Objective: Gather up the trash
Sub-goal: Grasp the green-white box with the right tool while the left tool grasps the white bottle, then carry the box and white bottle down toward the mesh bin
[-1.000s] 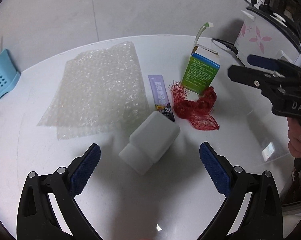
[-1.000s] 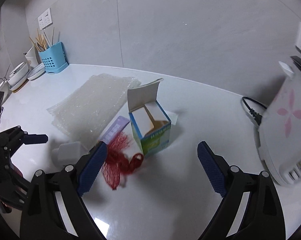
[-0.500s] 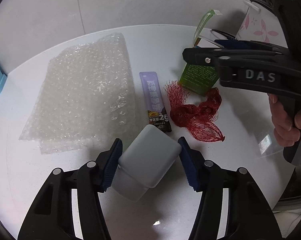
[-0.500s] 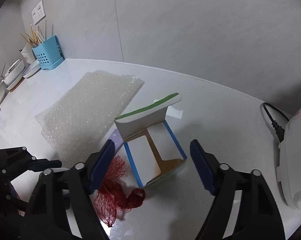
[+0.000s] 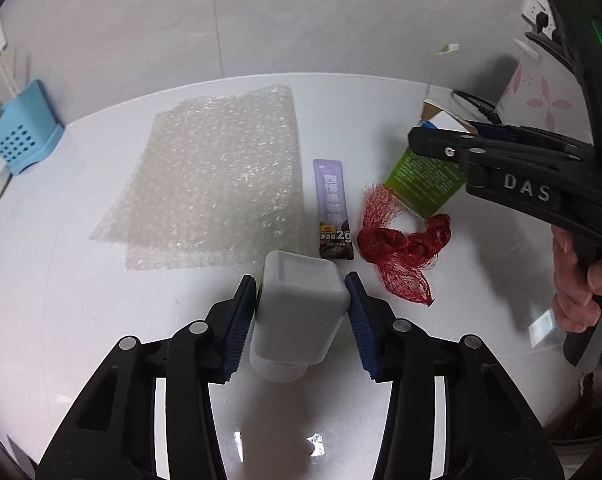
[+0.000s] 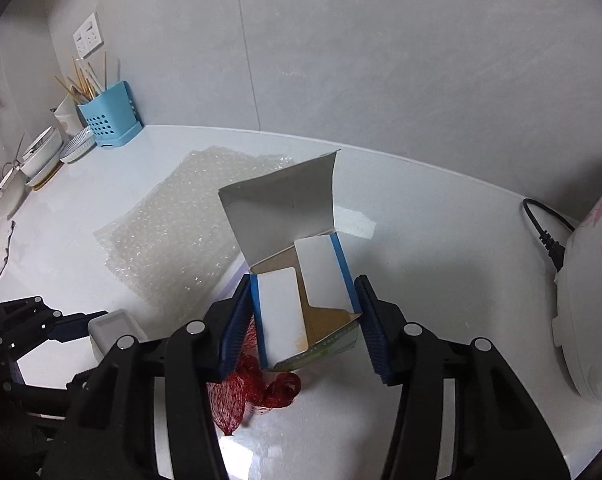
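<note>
White bench (image 5: 81, 320) against a grey wall; trash scattered across its middle.

Left gripper (image 5: 301, 312): fingers closing on a small white plastic bottle (image 5: 299, 308) lying on its side at the near centre; both blue pads sit against its flanks, cap end pointing toward the camera.

Right gripper (image 6: 303, 320): fingers closing around an open green-and-blue carton (image 6: 305, 308); the left pad touches the carton's side, the right pad is at the other side, contact there not certain; the carton's top flap stands up and open, showing a white inside. In the left wrist view the carton (image 5: 425, 180) stands to the far right, with a hand (image 5: 581, 280) on the right gripper's handle.

Red mesh net (image 5: 401, 248) bunched on the bench just near of the carton; purple sachet (image 5: 333, 208) lying flat between the net and a bubble wrap sheet (image 5: 217, 176), the sheet spread to the left; bottle's far end just beside the sachet's near end.

Blue utensil holder (image 6: 109, 120) far left by the wall, bowls (image 6: 41, 152) beside it; white appliance with pink flowers (image 6: 589, 292) at the right edge, its black cord (image 6: 545, 232) lying on the bench.
</note>
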Demonstrator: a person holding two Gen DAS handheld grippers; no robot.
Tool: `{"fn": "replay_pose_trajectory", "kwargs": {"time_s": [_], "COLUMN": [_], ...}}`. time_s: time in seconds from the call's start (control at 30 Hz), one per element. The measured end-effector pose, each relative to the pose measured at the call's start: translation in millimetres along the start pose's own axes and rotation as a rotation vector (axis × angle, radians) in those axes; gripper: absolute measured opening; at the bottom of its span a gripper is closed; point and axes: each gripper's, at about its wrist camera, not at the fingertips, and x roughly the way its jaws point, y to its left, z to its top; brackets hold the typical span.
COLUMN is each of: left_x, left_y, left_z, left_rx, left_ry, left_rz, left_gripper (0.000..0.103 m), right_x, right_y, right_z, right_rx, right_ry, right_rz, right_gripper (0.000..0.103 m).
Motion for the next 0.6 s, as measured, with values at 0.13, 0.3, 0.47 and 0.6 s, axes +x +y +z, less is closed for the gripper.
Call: {"fn": "replay_pose_trajectory", "kwargs": {"time_s": [0.13, 0.3, 0.47, 0.6], "left_x": [-9.3, -28.9, -50.4, -67.0], "left_y": [3.6, 3.8, 5.4, 6.2], "left_z": [-7.4, -16.8, -26.7, -35.4], "left_rx": [-0.056, -0.059, -0.033, 0.001], "left_ry": [0.001, -0.018, -0.048, -0.068], "left_rz": [0.02, 0.027, 0.007, -0.01], "left_gripper": [0.044, 0.043, 0.043, 0.043], "right_x": [-12.7, -34.1, -58.5, -78.9], "right_y": [-0.2, 2.8, 10.3, 11.4], "right_z": [-8.0, -17.6, -23.2, -23.1], "right_rx": [-0.007, 0.009, 0.04, 0.104], "right_ry": [-0.001, -0.013, -0.062, -0.126], "right_rz": [0.004, -0.022, -0.085, -0.143], "right_gripper": [0.049, 0.048, 0.048, 0.048]}}
